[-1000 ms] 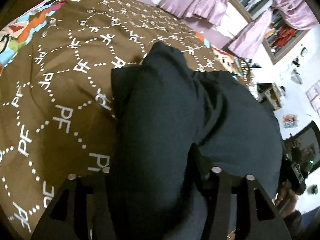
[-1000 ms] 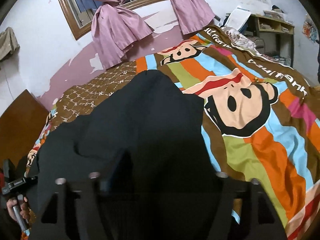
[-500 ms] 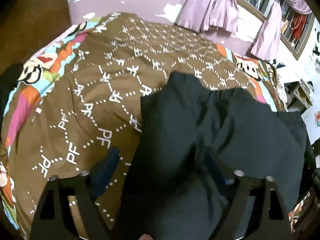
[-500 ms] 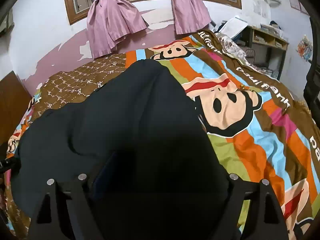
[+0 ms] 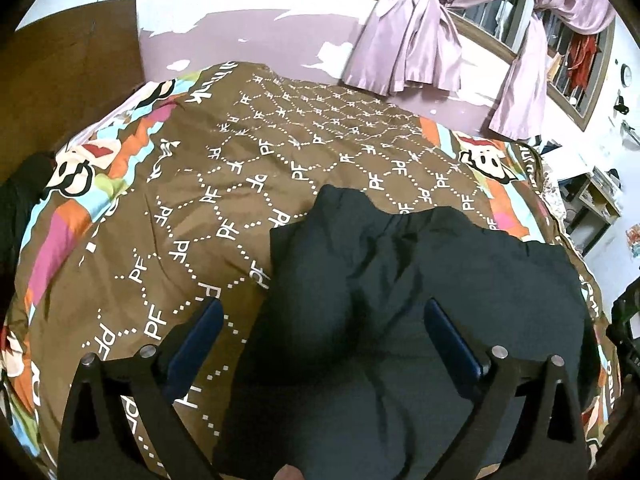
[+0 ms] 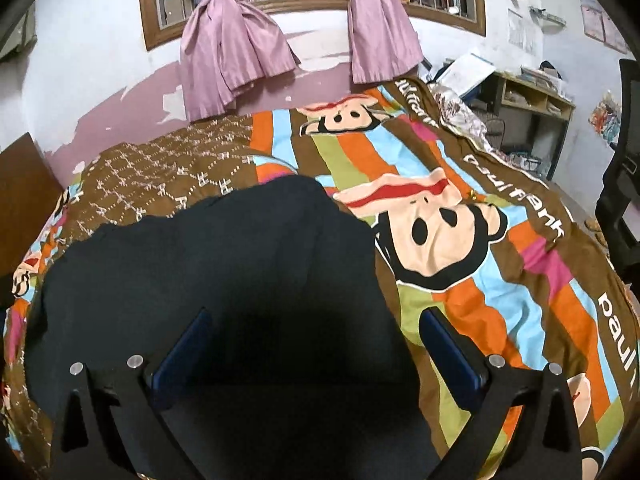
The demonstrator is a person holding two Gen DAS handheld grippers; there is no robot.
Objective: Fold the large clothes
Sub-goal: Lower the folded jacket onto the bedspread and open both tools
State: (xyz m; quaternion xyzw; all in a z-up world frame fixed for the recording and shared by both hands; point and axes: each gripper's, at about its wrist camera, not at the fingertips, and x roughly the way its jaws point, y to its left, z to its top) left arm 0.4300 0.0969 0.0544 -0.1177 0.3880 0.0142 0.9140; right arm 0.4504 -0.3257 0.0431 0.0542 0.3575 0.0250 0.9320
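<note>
The dark garment (image 5: pixel 400 300) lay in a bunched, folded heap on the bed (image 5: pixel 160 220), on the patterned quilt (image 6: pixel 500 260), with its far edge toward twelve o'clock, facing the curtains (image 6: pixel 240 40). In the left wrist view it filled the frame from the centre round to five o'clock; in the right wrist view, from the centre round to eight o'clock.

The left gripper (image 5: pixel 320 332) was opening, its blue pads (image 5: pixel 452 332) set wide. The cloth lay below and between them, and no pad pressed on it. The right gripper (image 6: pixel 316 340) was likewise opening to a wide stance, with the garment under it and nothing clamped. Neither gripper held anything.

Judgement: a fold appeared to have just been laid down and released. The pile was uneven, with a ridge running toward twelve o'clock and creases across the near half.

To do the step well, both grippers should clear the cloth straight upward so that no pad snags a layer and drags the fold open. The next grasp ought to take the two corners of one edge, all layers together, at matching positions on either side. The ridge wants flattening before a further fold, or the bulk will skew it. Whether loose ends lay tucked beneath could not be determined.
</note>
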